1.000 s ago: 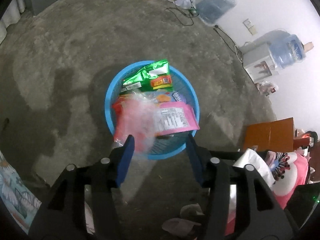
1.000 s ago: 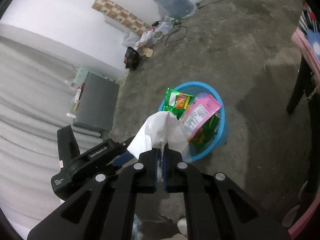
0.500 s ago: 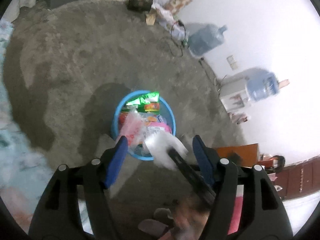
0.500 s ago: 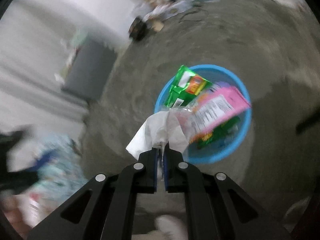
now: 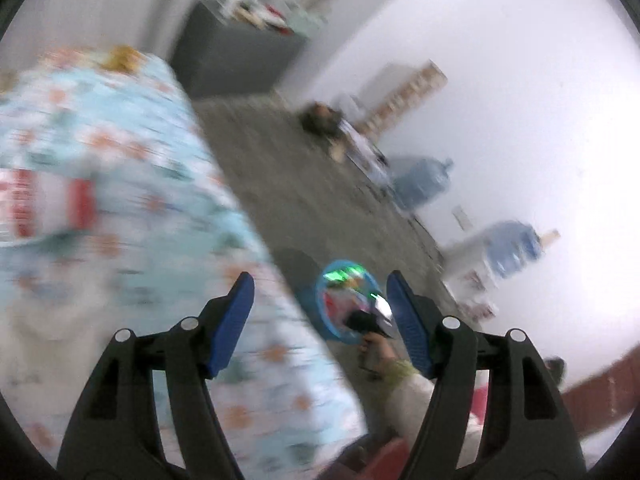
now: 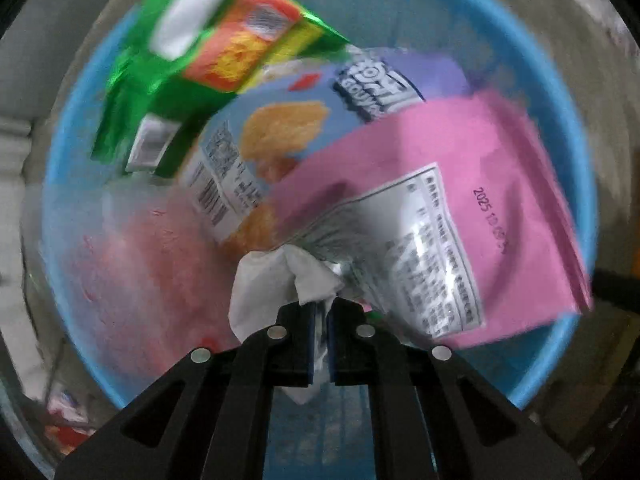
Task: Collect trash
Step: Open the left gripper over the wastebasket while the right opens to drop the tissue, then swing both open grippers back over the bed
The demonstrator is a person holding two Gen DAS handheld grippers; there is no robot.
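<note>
Swinging up from the blue basket, the left gripper now faces a blurred patterned bedspread, grey floor and what look like water jugs, jaws wide apart and empty. Right gripper, jaws clamped on white tissue, sits over the basket's wrappers.

Glossy foil wrappers — plastic basket.

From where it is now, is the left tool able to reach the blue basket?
Probably not yet. The left tool, open and empty, is well away from the blue basket, and the right tool with its tissue occupies the basket's opening.
</note>
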